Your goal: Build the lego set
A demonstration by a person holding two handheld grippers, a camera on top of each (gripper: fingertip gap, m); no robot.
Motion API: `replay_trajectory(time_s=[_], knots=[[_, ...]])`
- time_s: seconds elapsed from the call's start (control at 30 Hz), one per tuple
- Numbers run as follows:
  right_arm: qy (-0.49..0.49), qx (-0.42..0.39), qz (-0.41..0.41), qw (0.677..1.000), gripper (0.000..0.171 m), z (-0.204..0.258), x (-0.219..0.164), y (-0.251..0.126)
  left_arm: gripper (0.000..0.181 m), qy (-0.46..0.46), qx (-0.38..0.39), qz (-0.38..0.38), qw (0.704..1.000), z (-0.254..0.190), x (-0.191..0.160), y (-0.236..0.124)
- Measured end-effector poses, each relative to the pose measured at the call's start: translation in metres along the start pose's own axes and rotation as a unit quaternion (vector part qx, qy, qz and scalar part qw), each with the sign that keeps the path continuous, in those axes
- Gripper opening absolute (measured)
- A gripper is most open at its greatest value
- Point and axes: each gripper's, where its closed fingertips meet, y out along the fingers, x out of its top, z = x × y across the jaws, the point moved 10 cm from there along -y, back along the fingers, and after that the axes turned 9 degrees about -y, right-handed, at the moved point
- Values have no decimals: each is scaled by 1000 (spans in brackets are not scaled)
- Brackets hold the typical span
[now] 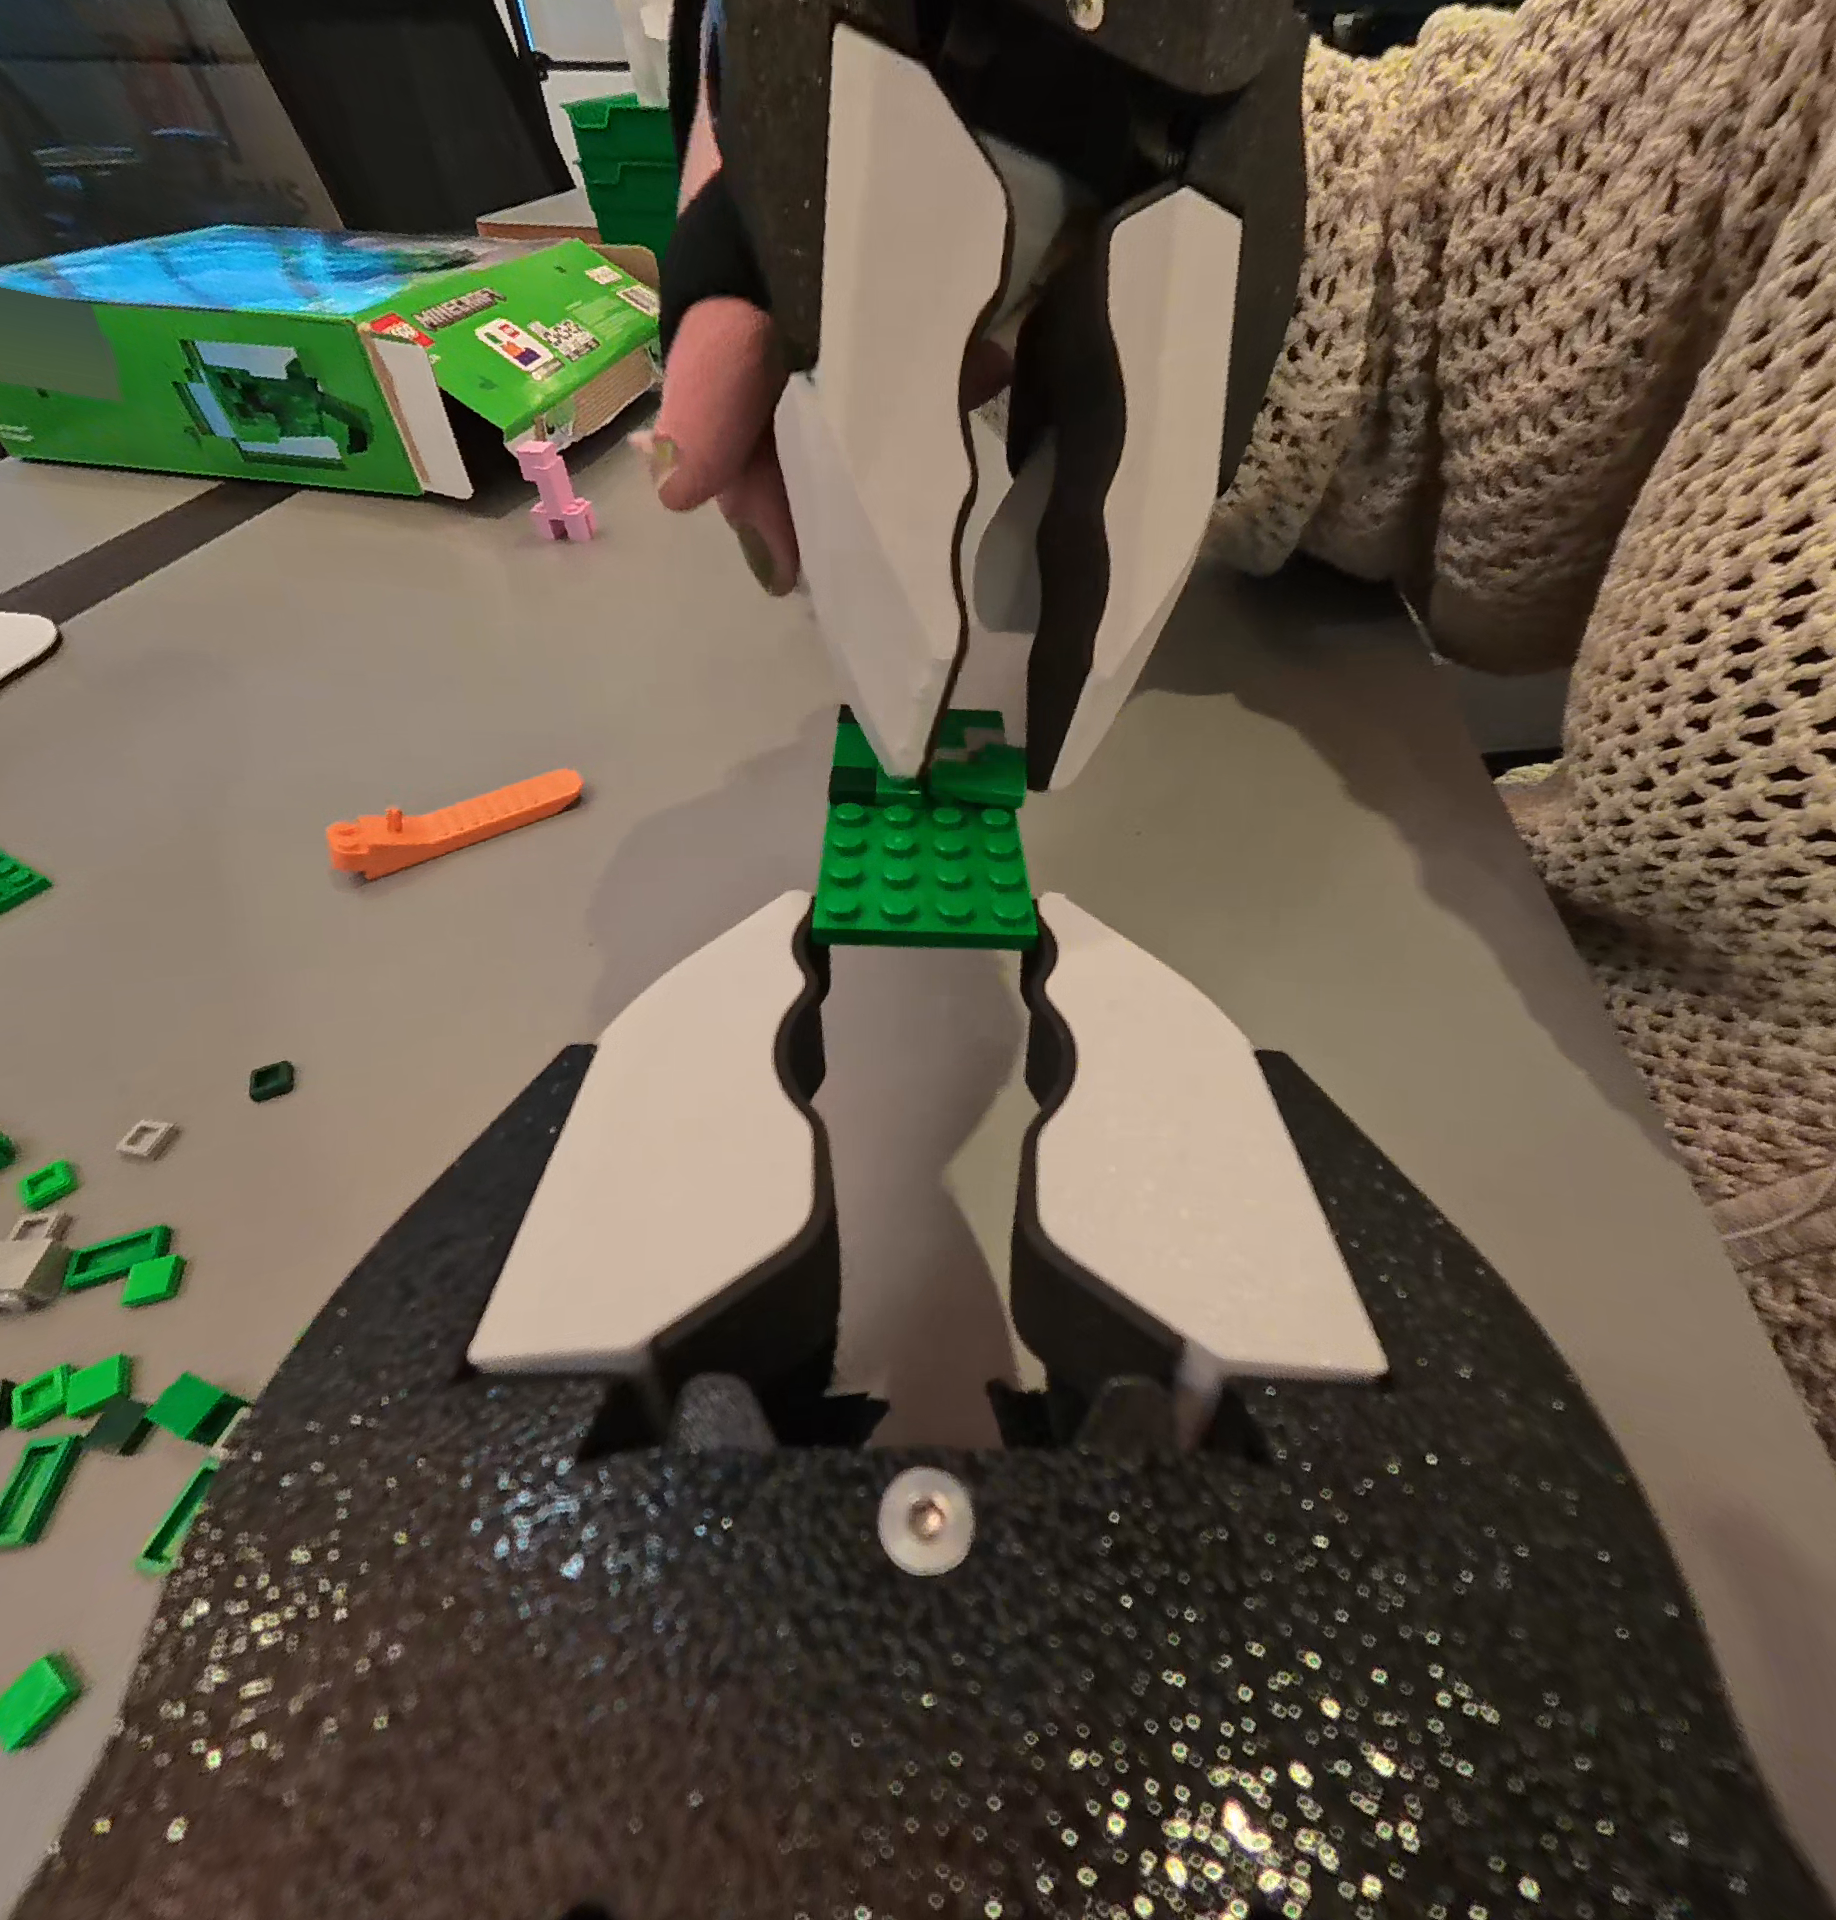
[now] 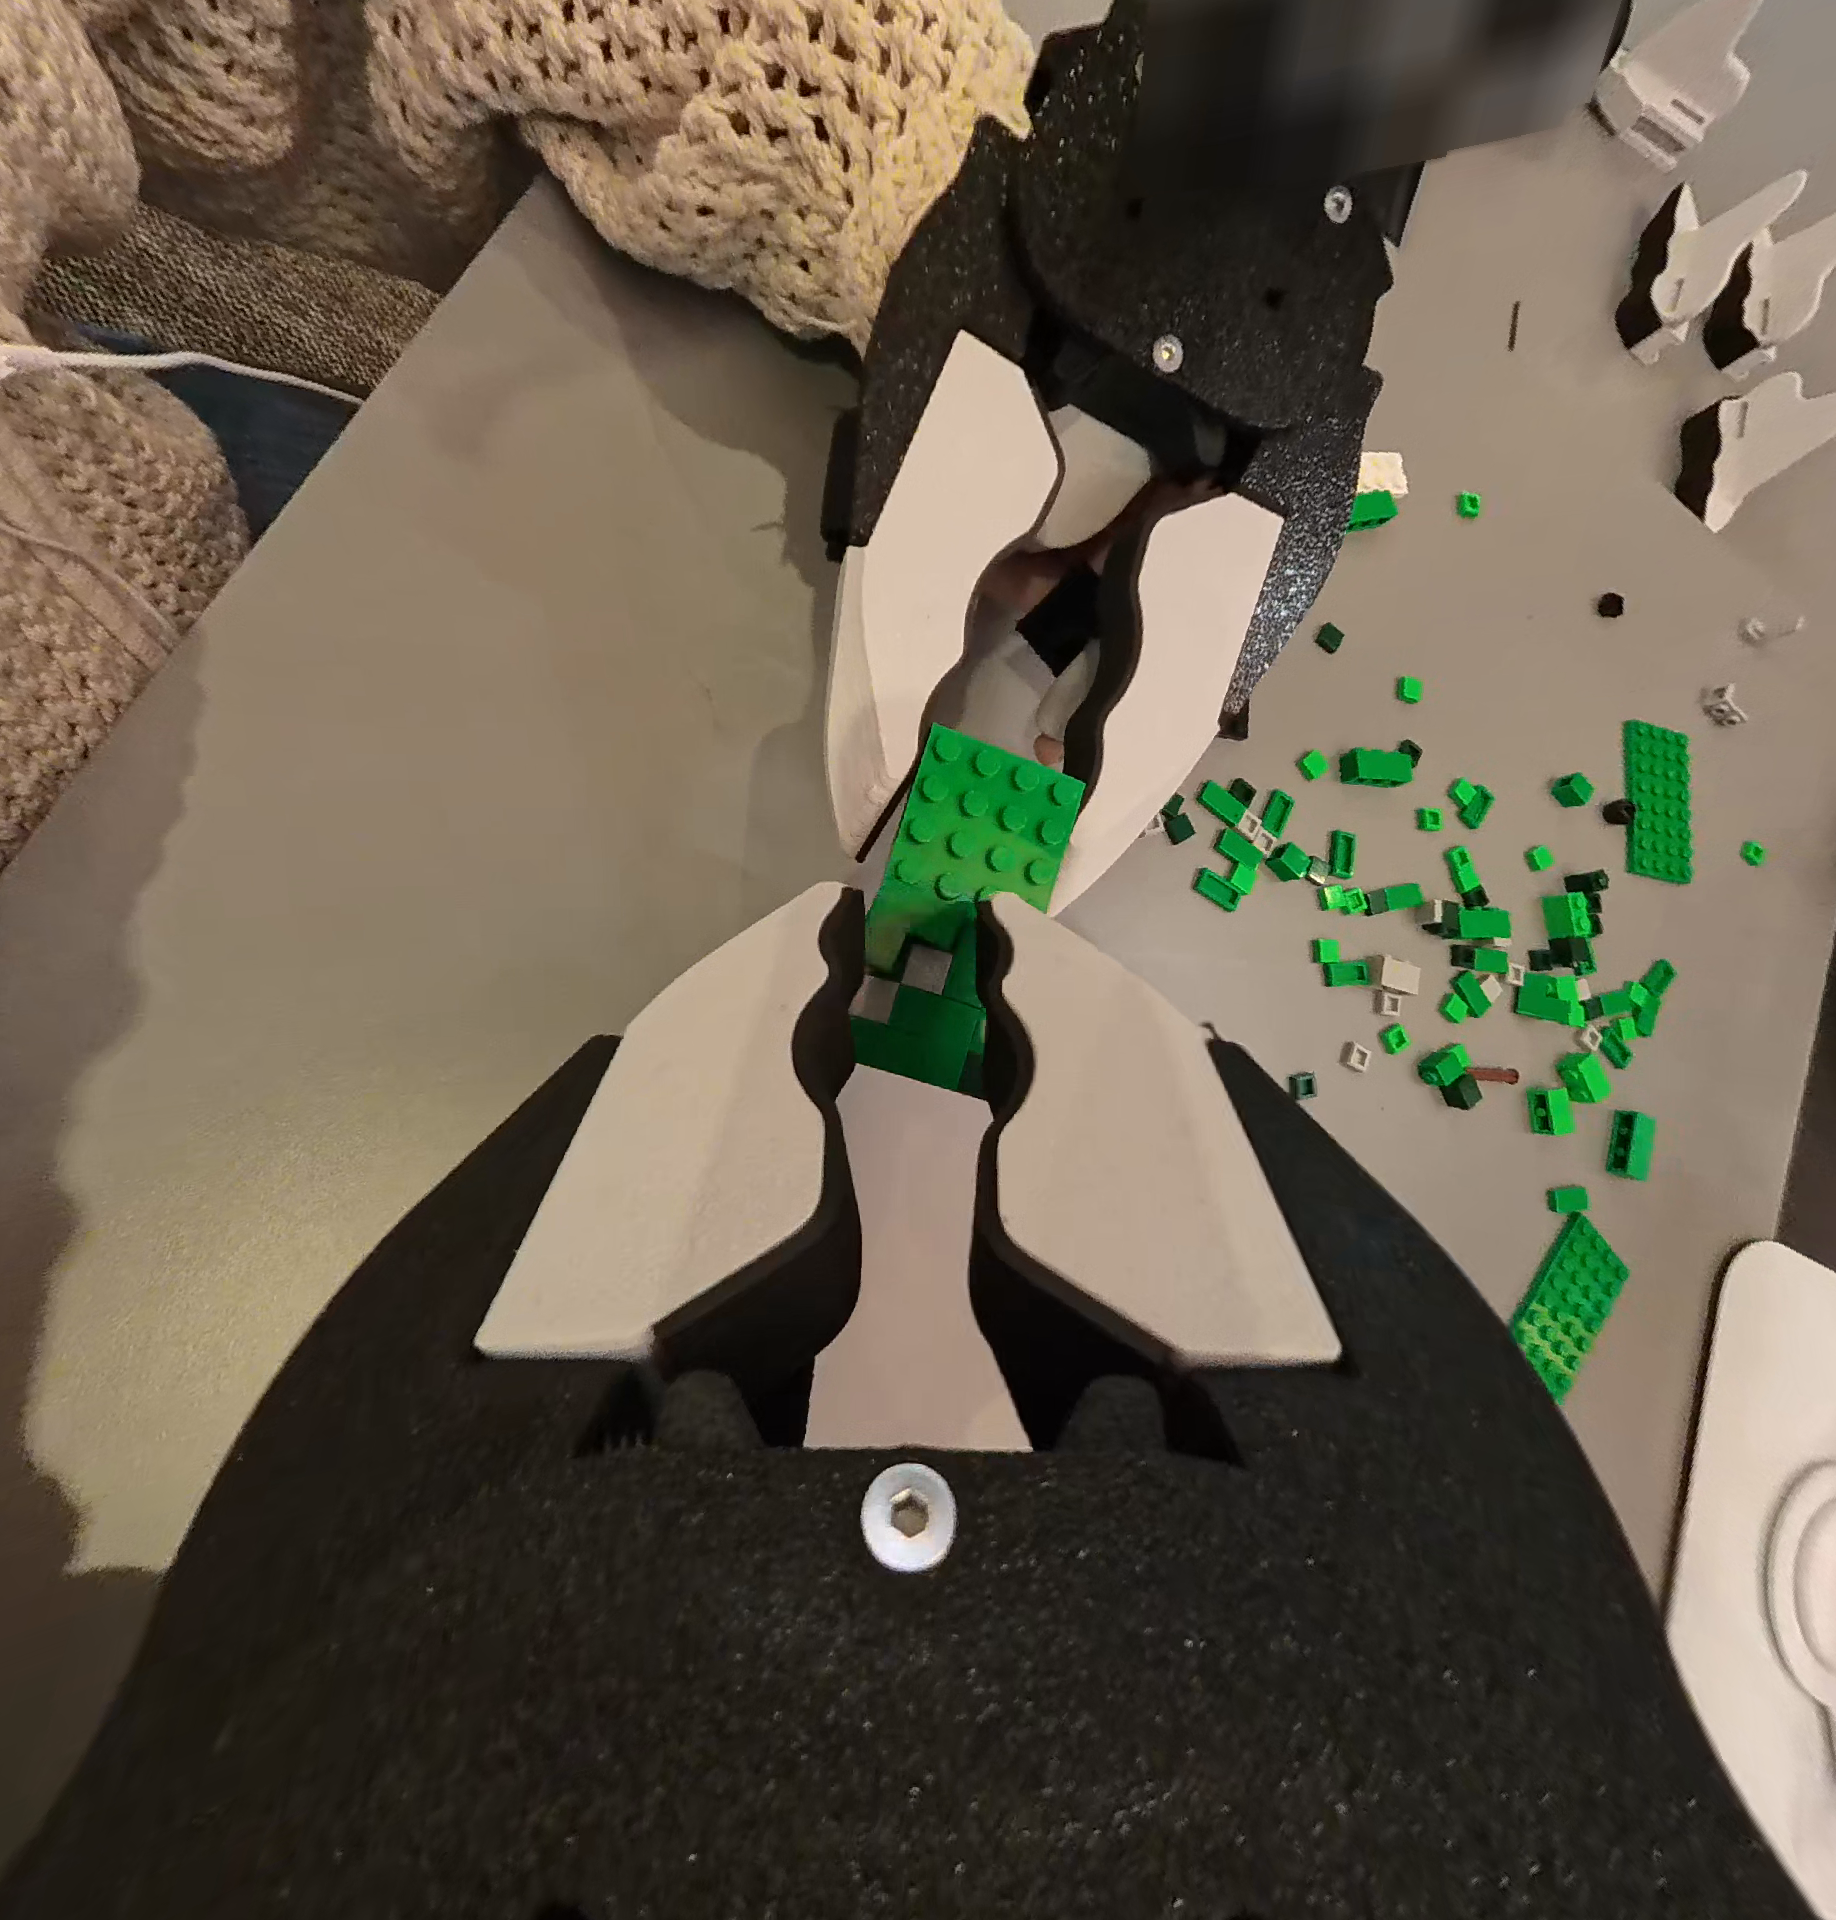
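Note:
My left gripper point(image 1: 924, 925) is shut on the near edge of a green studded plate point(image 1: 929, 878), holding it above the grey table point(image 1: 374, 675). My right gripper point(image 1: 981, 774) comes down from above and is shut on a small green brick assembly point(image 1: 955, 753) that touches the plate's far edge. In the right wrist view my right gripper point(image 2: 919, 914) grips this assembly point(image 2: 919, 1023), which has grey tiles on it. The left gripper point(image 2: 971, 852) holds the plate point(image 2: 987, 821) against it. A hand point(image 1: 716, 447) shows behind the right gripper.
Loose green and grey pieces point(image 2: 1465, 935) are scattered on the table, with two long green plates point(image 2: 1657, 800) among them. An orange brick separator point(image 1: 457, 821), a pink figure point(image 1: 555, 488) and the opened set box point(image 1: 270, 353) lie to the left. A knit blanket point(image 1: 1620, 416) borders the table edge. Spare white fingers point(image 2: 1745, 270) stand at the back. The grippers are tip to tip, or close to it. The orange brick separator point(image 1: 457, 821) lies around 15 cm away from my left fingertips.

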Motion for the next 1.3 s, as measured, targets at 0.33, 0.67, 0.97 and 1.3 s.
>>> replay_trajectory(time_s=[0.33,0.67,0.97,1.3], knots=[[-47,-153,11,987,40,12,1,-4,35,-35,45,-3,998,9,-1,-4],[-287,-417,194,840,23,52,-8,46,35,-68,45,-21,996,14,0,-8],[-323,-427,193,822,8,52,-8,42,35,-59,26,-17,998,10,0,-5],[-149,-359,88,917,8,42,-19,32,46,332,231,-5,914,-20,1,2]])
